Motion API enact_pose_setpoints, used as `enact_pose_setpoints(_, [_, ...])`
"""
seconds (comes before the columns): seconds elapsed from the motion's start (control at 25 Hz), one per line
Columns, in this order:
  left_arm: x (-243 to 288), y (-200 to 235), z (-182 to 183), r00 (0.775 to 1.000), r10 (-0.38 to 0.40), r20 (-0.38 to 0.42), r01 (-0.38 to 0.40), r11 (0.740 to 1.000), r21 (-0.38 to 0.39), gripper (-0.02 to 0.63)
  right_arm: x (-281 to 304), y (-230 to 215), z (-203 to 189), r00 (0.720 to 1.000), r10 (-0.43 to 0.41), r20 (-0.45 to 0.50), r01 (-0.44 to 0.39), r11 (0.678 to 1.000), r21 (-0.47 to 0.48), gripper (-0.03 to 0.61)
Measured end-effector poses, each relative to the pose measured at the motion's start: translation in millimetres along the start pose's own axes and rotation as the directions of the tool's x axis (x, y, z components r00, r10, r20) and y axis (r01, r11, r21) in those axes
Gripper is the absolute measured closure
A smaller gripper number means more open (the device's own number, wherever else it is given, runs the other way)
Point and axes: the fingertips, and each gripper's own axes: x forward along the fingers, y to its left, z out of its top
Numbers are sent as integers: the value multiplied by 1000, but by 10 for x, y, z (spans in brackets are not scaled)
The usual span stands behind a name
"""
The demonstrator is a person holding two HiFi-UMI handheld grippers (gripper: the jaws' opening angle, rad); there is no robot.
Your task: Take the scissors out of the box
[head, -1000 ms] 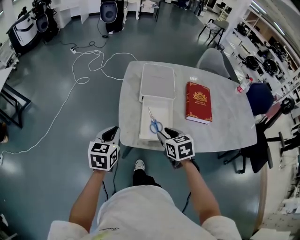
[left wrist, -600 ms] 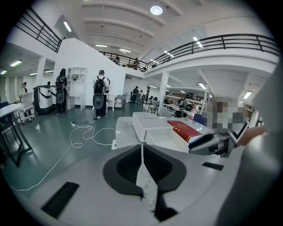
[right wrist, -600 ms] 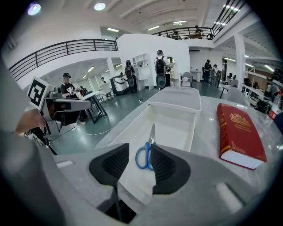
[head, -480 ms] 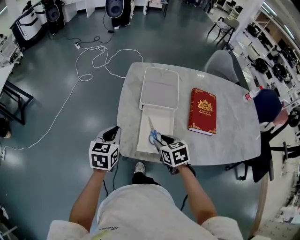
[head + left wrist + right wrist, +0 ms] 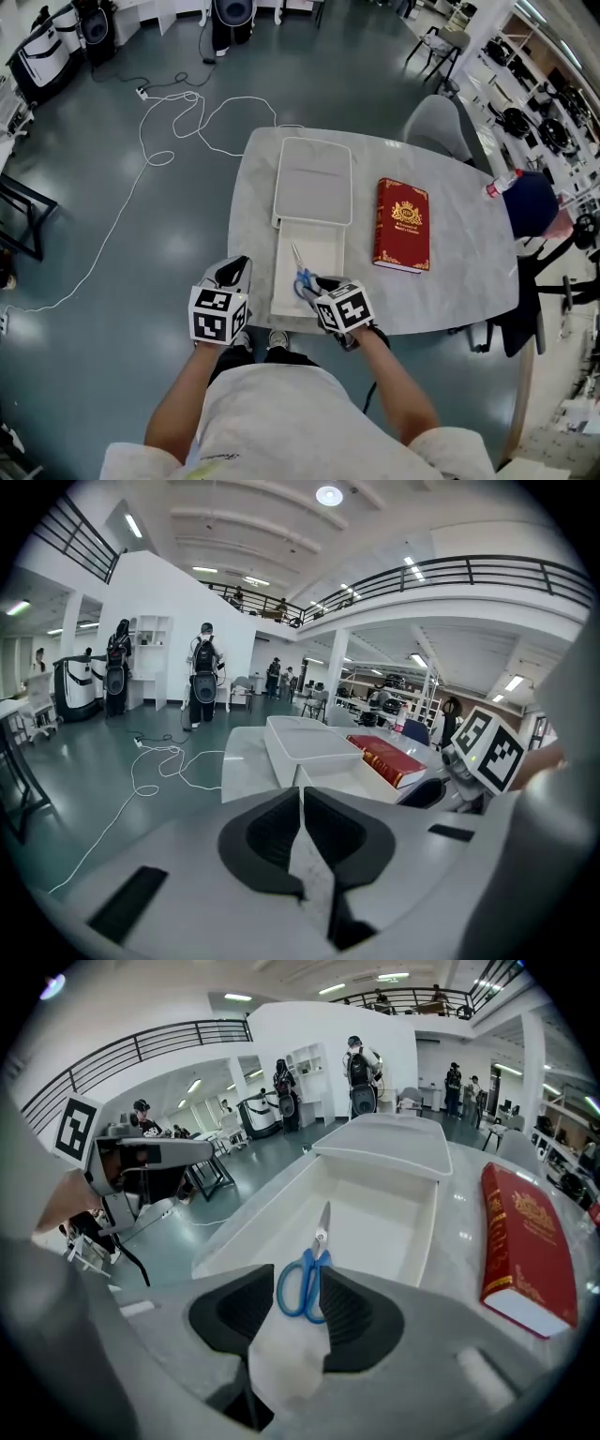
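Blue-handled scissors lie in the open white box at the table's near edge, blades pointing away from me. My right gripper is at the box's near end with its jaws either side of the blue handles and closed onto them. In the right gripper view the scissors sit between the pads of the right gripper, still low in the box. My left gripper hangs off the table's left edge, shut and holding nothing. The left gripper view shows the left gripper with its pads together.
The box's lid lies just beyond the box. A red book lies to its right on the grey marble table. A white cable loops on the floor at left. A grey chair stands behind the table.
My right gripper has moved forward and left onto the scissors' handles. The left gripper has shifted slightly right toward the table's edge.
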Motion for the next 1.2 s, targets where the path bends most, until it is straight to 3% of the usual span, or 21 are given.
enact_pose_setpoints(0.52, [218, 287, 18, 984, -175, -42, 176, 984, 17, 595, 273, -132, -107, 974, -106, -200, 114, 993, 26, 434])
enact_pose_setpoints(0.8, [244, 575, 52, 975, -218, -51, 219, 976, 7, 594, 395, -134, -108, 945, -154, -288, 168, 986, 24, 434])
enact_pose_setpoints(1.0, [236, 737, 61, 970, -237, -61, 238, 971, 8, 595, 482, -123, -182, 907, -207, -367, 211, 977, -31, 436])
enact_pose_setpoints(1.2, [229, 865, 85, 968, -243, -61, 244, 970, 8, 595, 485, -123, -175, 903, -211, -375, 220, 975, -21, 437])
